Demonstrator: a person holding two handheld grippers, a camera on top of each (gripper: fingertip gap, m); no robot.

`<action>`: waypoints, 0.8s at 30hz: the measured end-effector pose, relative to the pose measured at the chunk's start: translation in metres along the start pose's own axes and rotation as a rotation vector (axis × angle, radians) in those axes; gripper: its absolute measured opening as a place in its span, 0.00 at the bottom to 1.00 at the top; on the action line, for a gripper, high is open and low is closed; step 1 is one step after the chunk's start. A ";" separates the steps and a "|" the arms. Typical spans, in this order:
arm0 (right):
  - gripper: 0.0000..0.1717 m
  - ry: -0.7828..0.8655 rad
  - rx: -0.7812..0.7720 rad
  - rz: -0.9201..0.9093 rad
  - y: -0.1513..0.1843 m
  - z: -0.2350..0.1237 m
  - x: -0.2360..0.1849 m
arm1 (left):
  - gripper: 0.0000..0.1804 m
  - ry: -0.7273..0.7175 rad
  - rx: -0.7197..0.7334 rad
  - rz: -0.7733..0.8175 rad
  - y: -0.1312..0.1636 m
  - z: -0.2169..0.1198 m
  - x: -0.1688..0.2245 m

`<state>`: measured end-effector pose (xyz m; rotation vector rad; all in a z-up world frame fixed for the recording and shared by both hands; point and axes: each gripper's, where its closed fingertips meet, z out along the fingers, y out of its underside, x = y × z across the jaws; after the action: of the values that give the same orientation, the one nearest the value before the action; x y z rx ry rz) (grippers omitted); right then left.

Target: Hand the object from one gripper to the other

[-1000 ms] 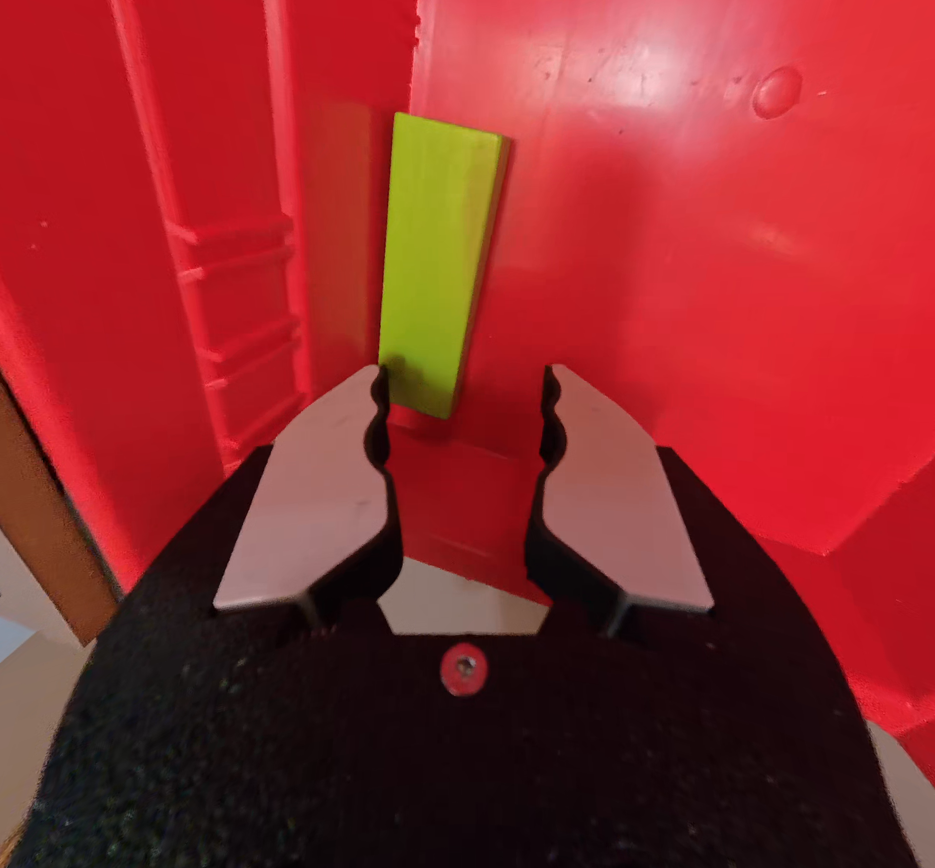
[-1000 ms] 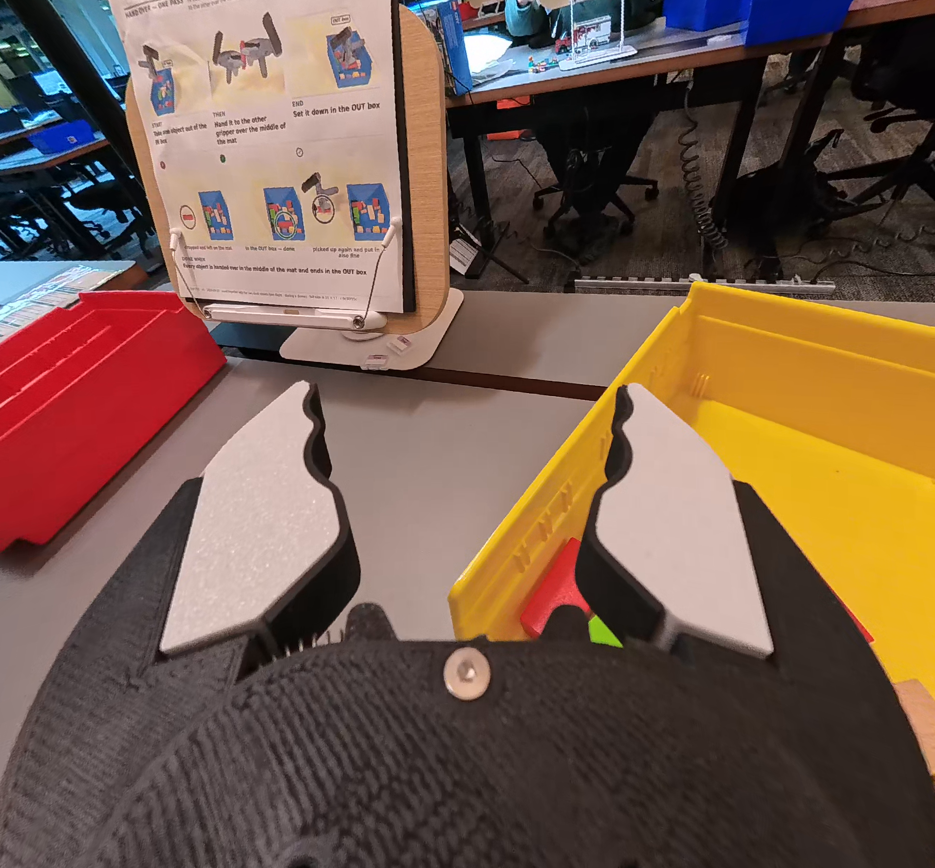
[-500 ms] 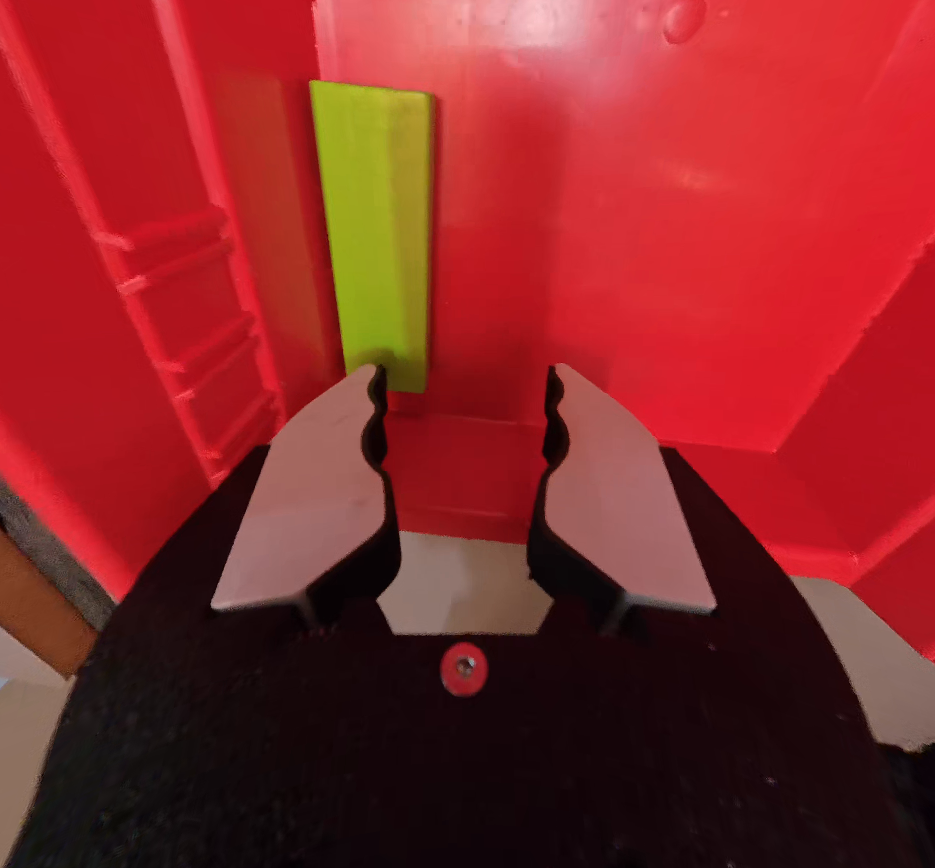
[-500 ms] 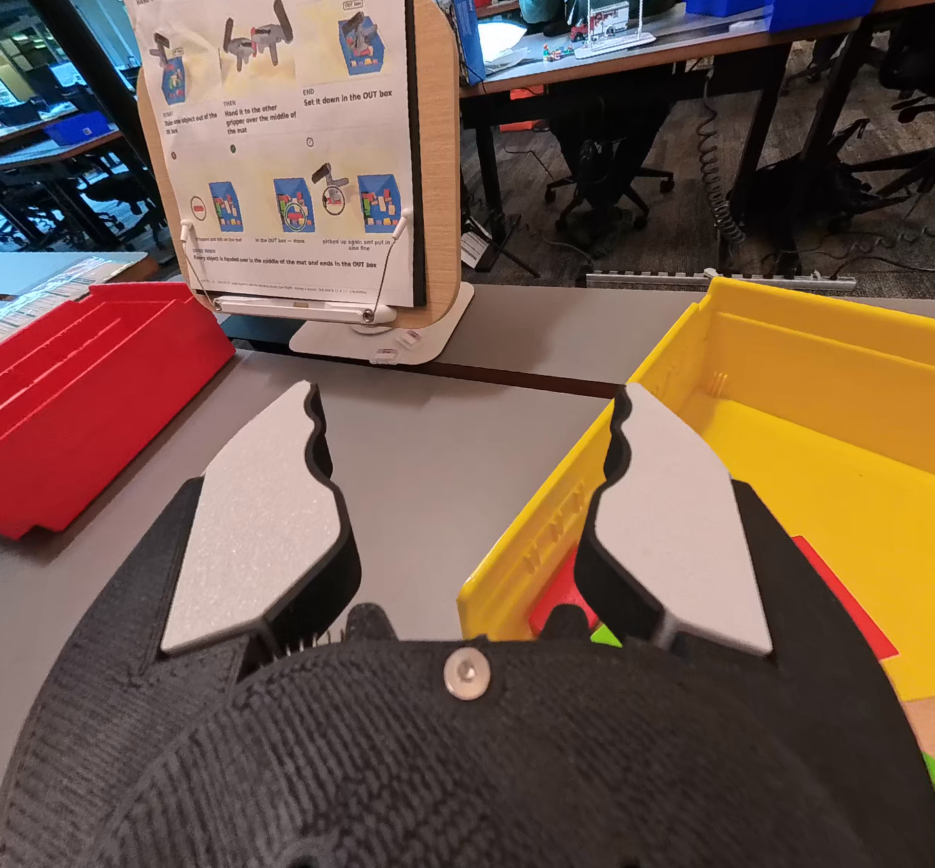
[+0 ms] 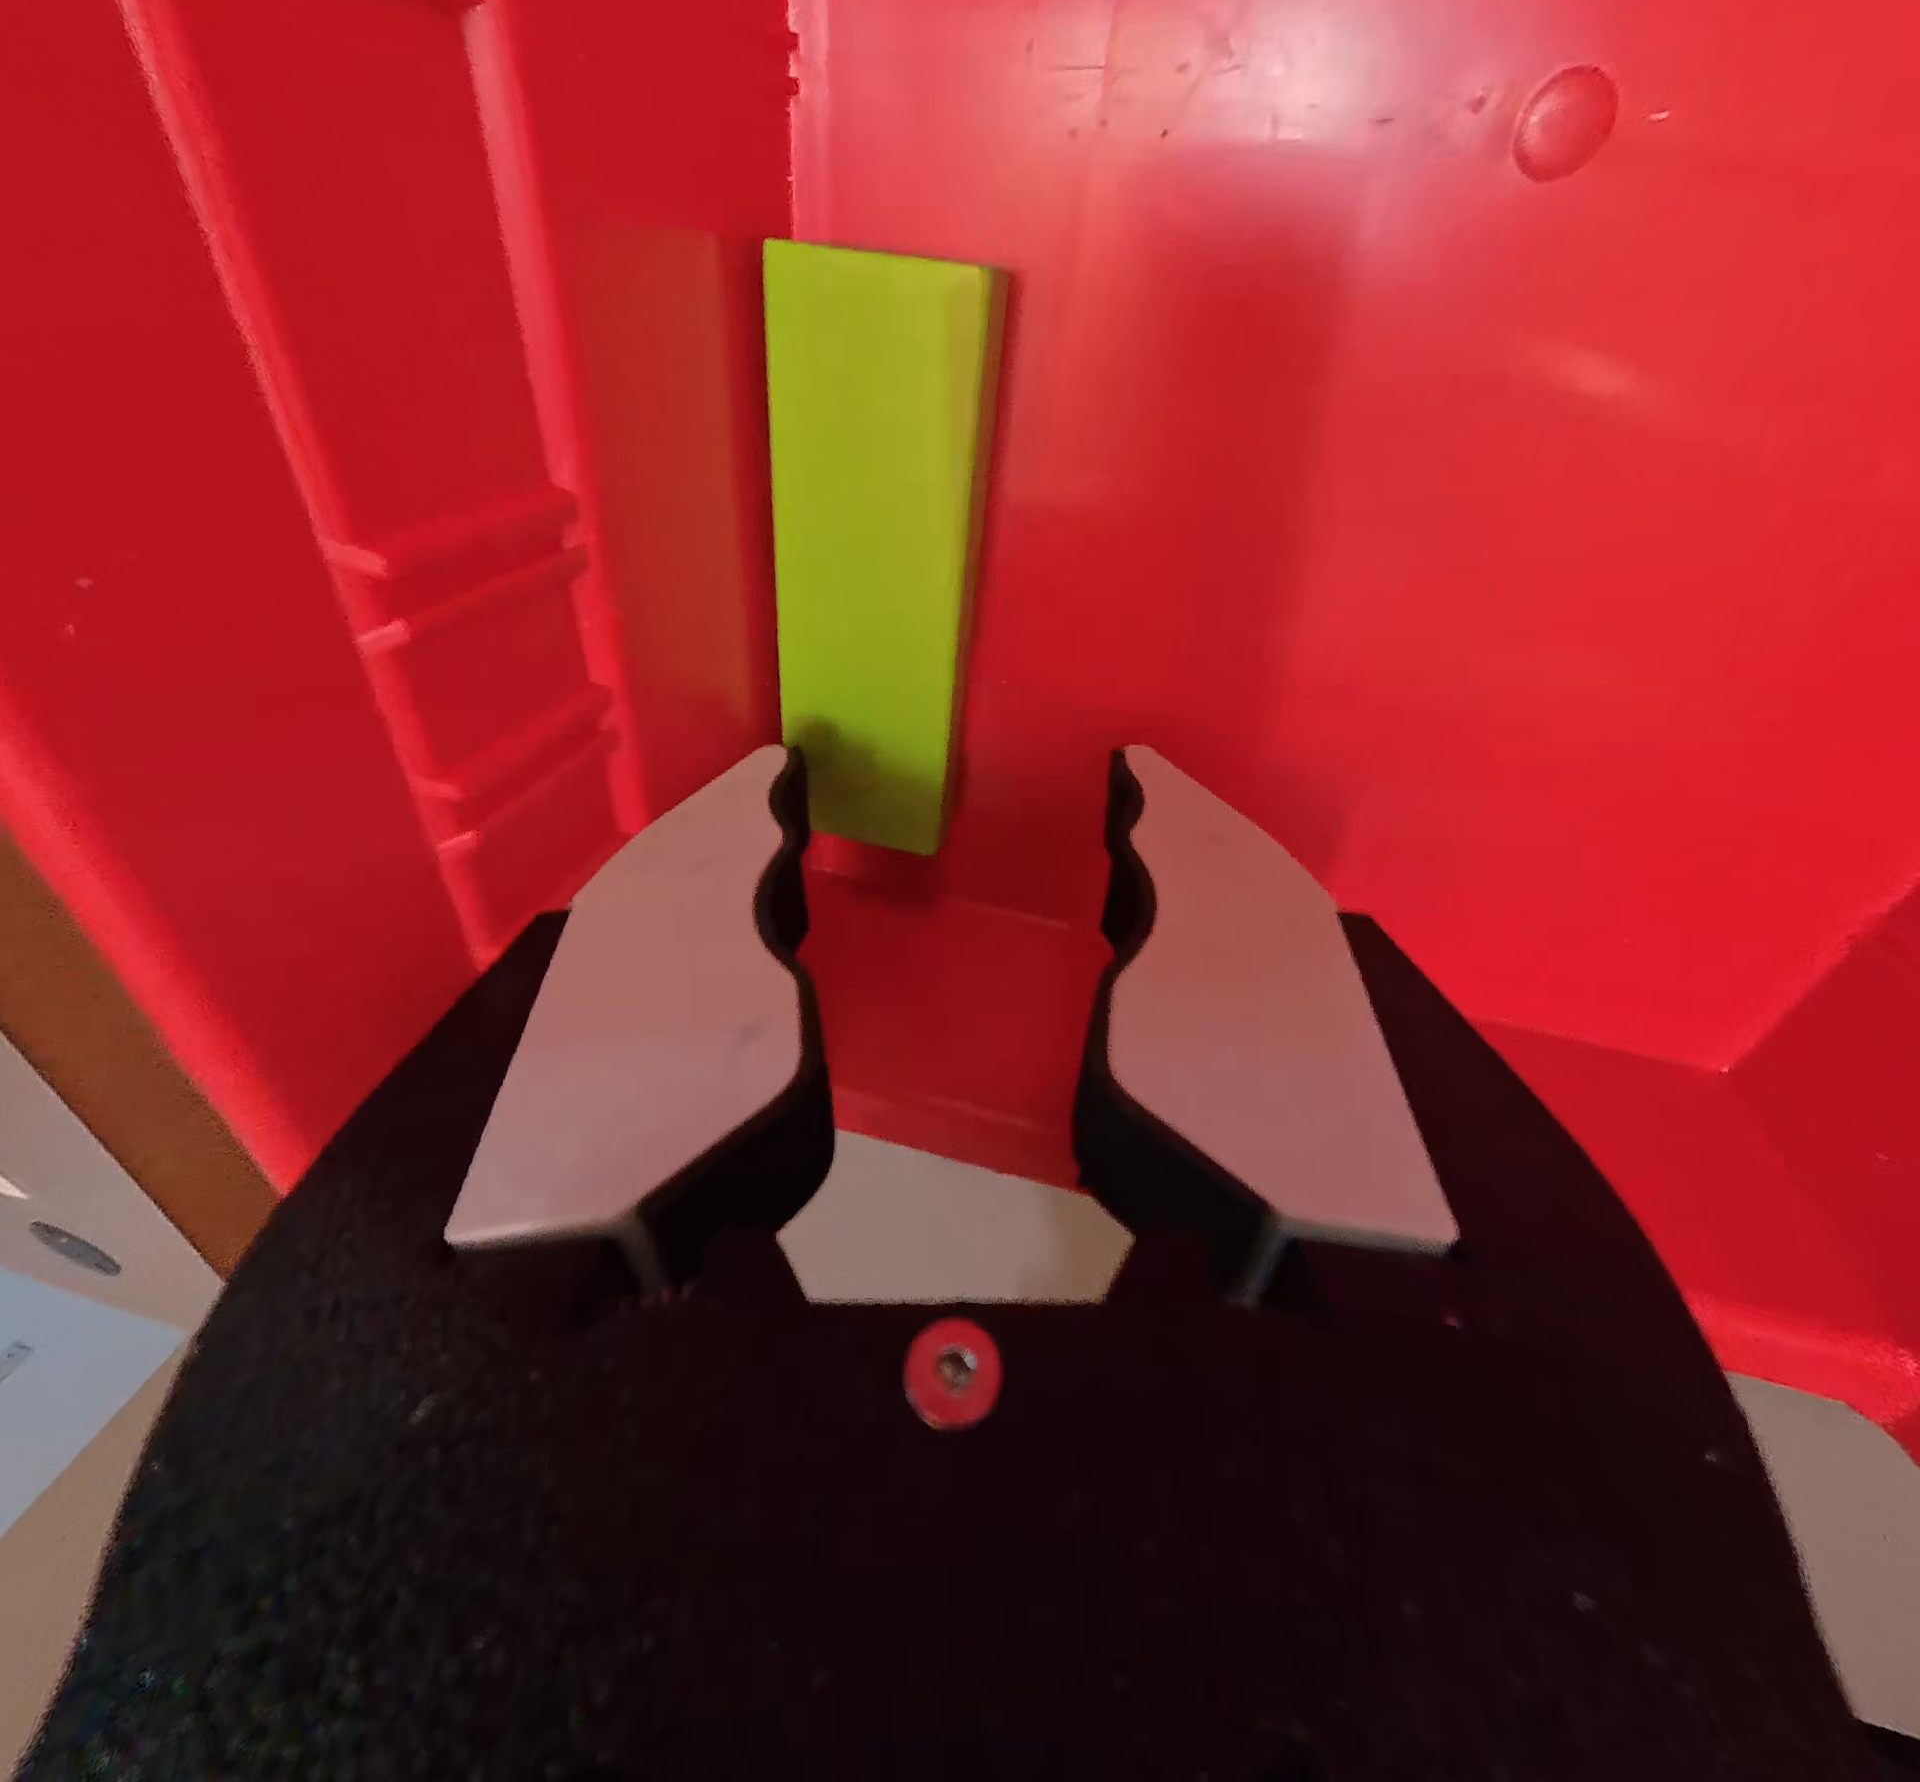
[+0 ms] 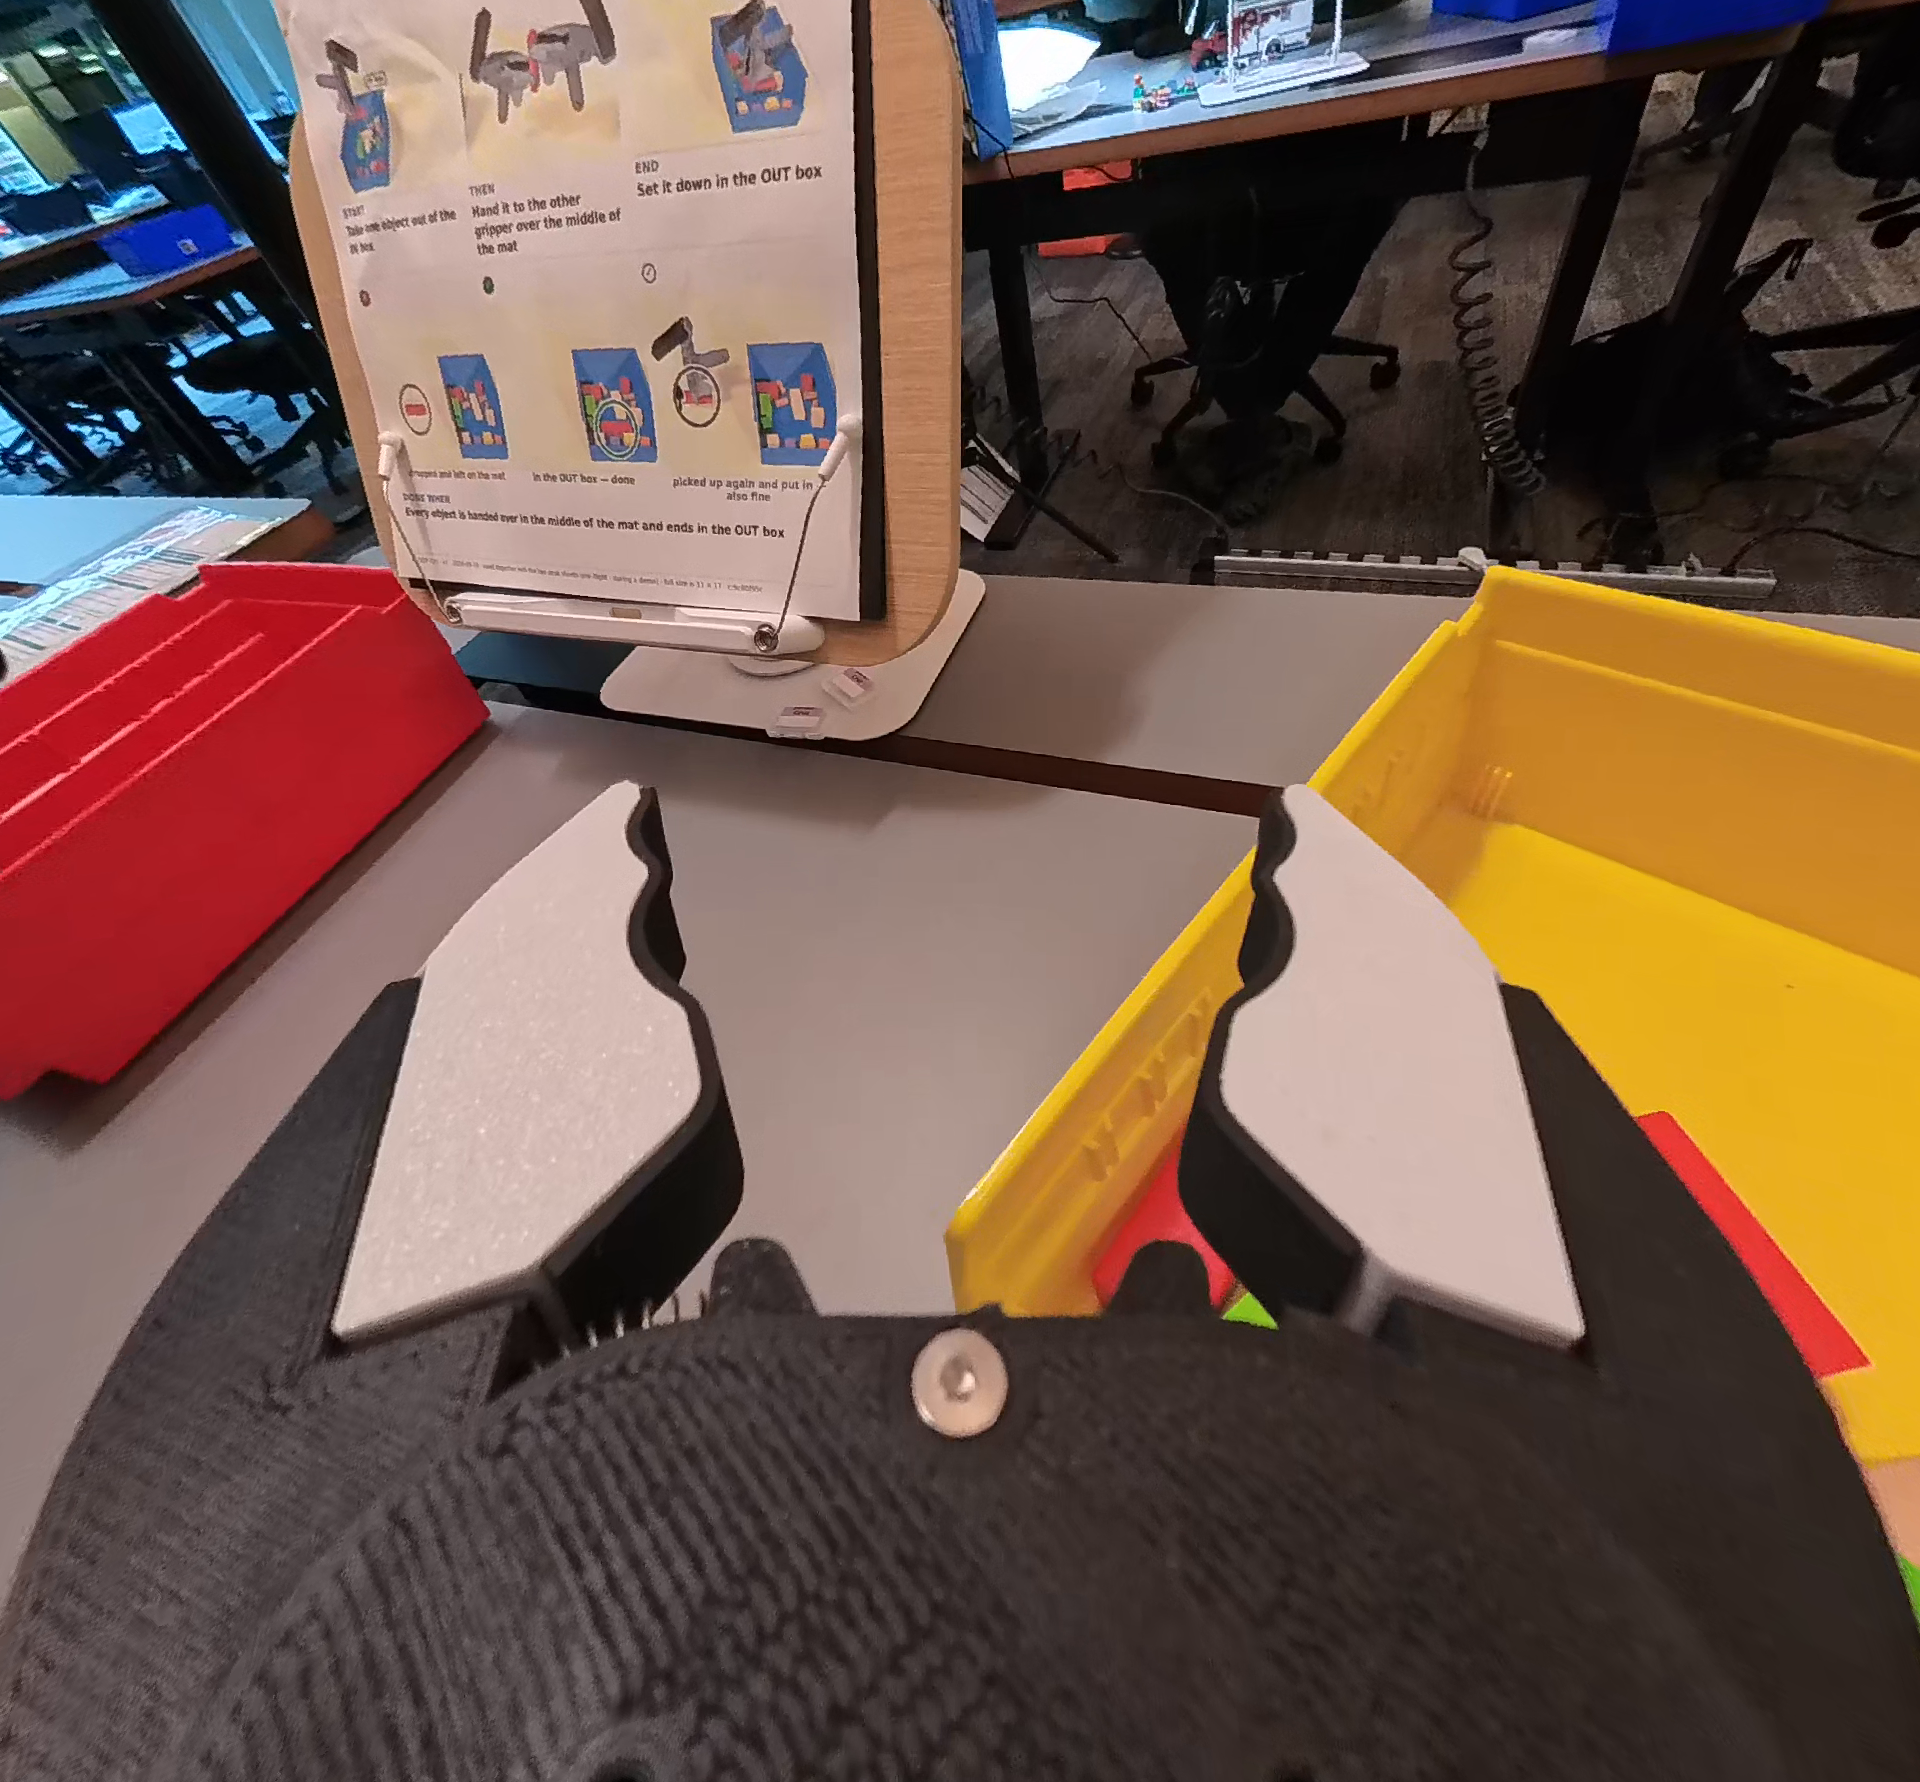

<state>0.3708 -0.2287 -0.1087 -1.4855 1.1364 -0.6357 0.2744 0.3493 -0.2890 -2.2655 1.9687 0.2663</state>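
Note:
In the left wrist view a flat lime-green block (image 5: 868,527) lies inside the red bin (image 5: 1351,485), along its left wall. My left gripper (image 5: 951,766) is open and empty, just short of the block's near end; its left fingertip (image 5: 769,776) sits at the block's near left corner, the right fingertip apart from it. In the right wrist view my right gripper (image 6: 961,802) is wide open and empty, above the grey table (image 6: 935,953) beside the yellow bin (image 6: 1662,901).
The red bin (image 6: 187,797) also shows at left in the right wrist view. The yellow bin holds red (image 6: 1756,1244) and green pieces near its front. An instruction sheet on a wooden stand (image 6: 623,278) stands at the table's back. Desks, chairs and a person lie beyond. My hands' fingertips stand some 60 cm from each other.
The left gripper has shifted over the red bin, so the green block sits more between its fingertips than half a second ago. The right gripper has drifted slightly and stays wide open.

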 end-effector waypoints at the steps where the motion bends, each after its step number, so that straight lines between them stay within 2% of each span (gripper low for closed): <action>1: 0.62 -0.003 0.000 0.002 0.000 0.000 0.000 | 0.28 0.007 -0.002 -0.005 0.000 0.000 0.000; 4: 0.62 -0.006 -0.002 0.005 0.001 0.001 0.000 | 0.27 0.066 -0.018 -0.023 0.002 -0.004 0.003; 8: 0.62 -0.006 0.004 0.008 0.000 0.000 0.000 | 0.30 0.106 -0.011 -0.019 0.006 -0.006 0.007; 10: 0.62 -0.004 0.000 0.009 0.001 0.000 0.001 | 0.29 0.045 -0.024 -0.036 0.008 -0.006 0.000; 14: 0.62 -0.004 -0.002 0.005 0.001 -0.001 0.000 | 0.27 -0.067 0.043 -0.026 -0.002 -0.004 -0.010; 19: 0.62 -0.007 -0.003 -0.002 0.000 -0.001 -0.001 | 0.29 -0.040 0.057 0.014 -0.005 0.002 -0.008; 24: 0.62 -0.019 -0.006 0.003 0.002 0.001 -0.003 | 0.33 -0.013 0.009 0.050 -0.003 0.002 -0.005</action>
<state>0.3698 -0.2257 -0.1098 -1.4917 1.1273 -0.6153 0.2762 0.3544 -0.2901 -2.2057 2.0186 0.2761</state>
